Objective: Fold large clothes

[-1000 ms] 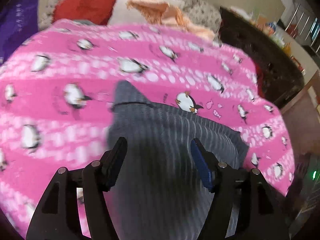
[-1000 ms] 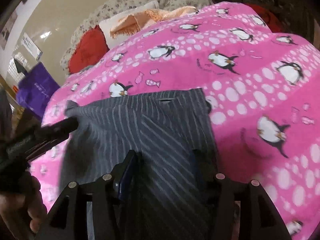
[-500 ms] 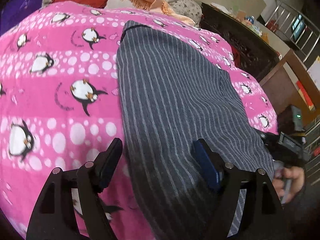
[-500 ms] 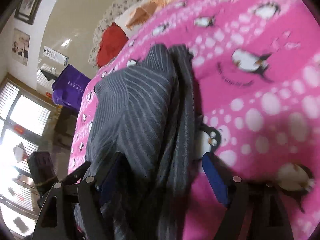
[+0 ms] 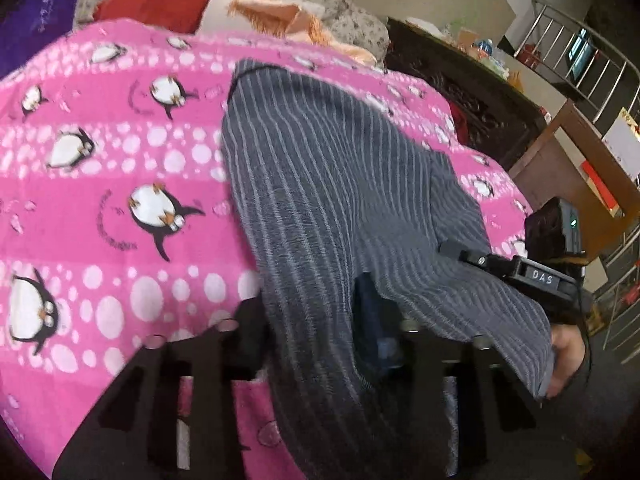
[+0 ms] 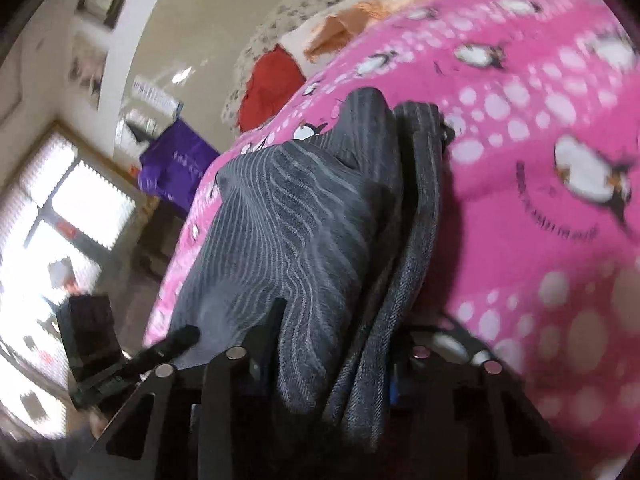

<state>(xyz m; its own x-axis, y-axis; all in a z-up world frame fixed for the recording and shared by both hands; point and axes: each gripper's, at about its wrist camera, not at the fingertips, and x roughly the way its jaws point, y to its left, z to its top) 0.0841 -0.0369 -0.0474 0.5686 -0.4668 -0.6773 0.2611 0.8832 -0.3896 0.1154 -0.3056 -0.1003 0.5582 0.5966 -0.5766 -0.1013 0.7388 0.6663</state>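
Closest to my left camera, the left gripper (image 5: 316, 320) is clamped on the near edge of the grey striped garment (image 5: 320, 184); the cloth runs up between its 2 black fingers (image 5: 248, 320), which stand close together with fabric bunched between them. On my right camera, the right gripper (image 6: 332, 344) is likewise clenched on the garment (image 6: 304, 240), a thick bundle of layers squeezed between its fingers.

The garment is dark grey with thin pale stripes running along its length. In the left view it lies stretched as a long band over the pink blanket (image 5: 100, 200), narrow at the far end where a dark hem or collar edge shows, widening toward me. Its right side is lifted off the blanket and drapes toward the right gripper (image 5: 520, 272), which I see there with the person's hand (image 5: 564, 356) below it. In the right view the cloth is doubled: a smooth striped top layer humps up, and beside it on the right several stacked edges show as parallel folds.

The pink blanket carries penguins and white dots and covers the bed. Beyond it sit a red cushion (image 5: 160, 0), an orange fringed cloth (image 5: 276, 16) and a purple bag (image 6: 176, 164).
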